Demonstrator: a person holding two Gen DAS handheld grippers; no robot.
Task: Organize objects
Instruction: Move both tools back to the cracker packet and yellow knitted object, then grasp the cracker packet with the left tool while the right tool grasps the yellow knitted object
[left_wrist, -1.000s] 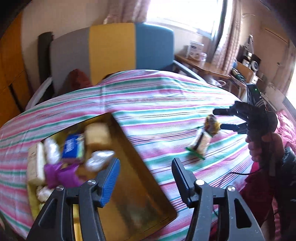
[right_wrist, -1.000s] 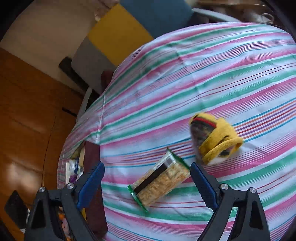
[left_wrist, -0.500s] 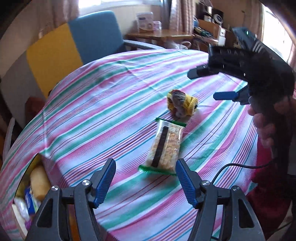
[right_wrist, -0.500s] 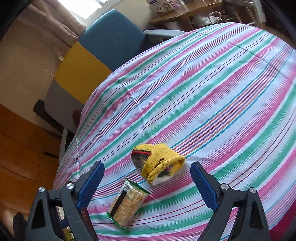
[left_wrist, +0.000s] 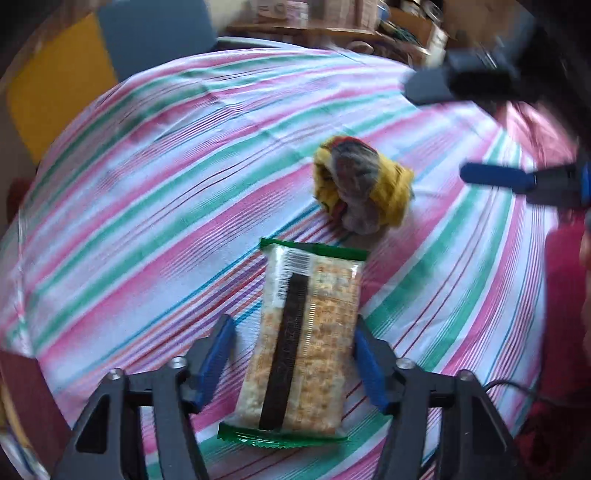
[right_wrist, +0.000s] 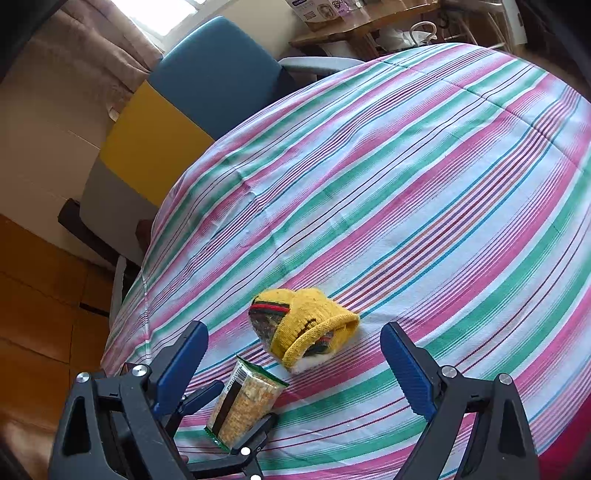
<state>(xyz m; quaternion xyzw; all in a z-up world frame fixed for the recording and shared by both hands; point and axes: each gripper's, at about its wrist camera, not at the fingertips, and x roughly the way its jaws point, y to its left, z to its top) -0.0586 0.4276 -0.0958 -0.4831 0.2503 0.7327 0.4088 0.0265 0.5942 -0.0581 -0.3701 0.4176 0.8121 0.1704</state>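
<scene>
Green-edged cracker packet (left_wrist: 306, 343) lies between the closing left tool (left_wrist: 291, 354); right tool (right_wrist: 291, 354) spread wide.

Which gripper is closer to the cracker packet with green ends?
Left. The left gripper straddles the clear cracker packet with green ends, jaws closing around it. The right gripper hangs open farther off, nearer the yellow knitted pouch.

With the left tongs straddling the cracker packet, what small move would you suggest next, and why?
Probably finish closing the left tongs on the cracker packet. The packet lies flat on the striped tablecloth between the closing blue pads, the left-hand one not yet touching. The right tongs hover open over the yellow knitted hat.
</scene>
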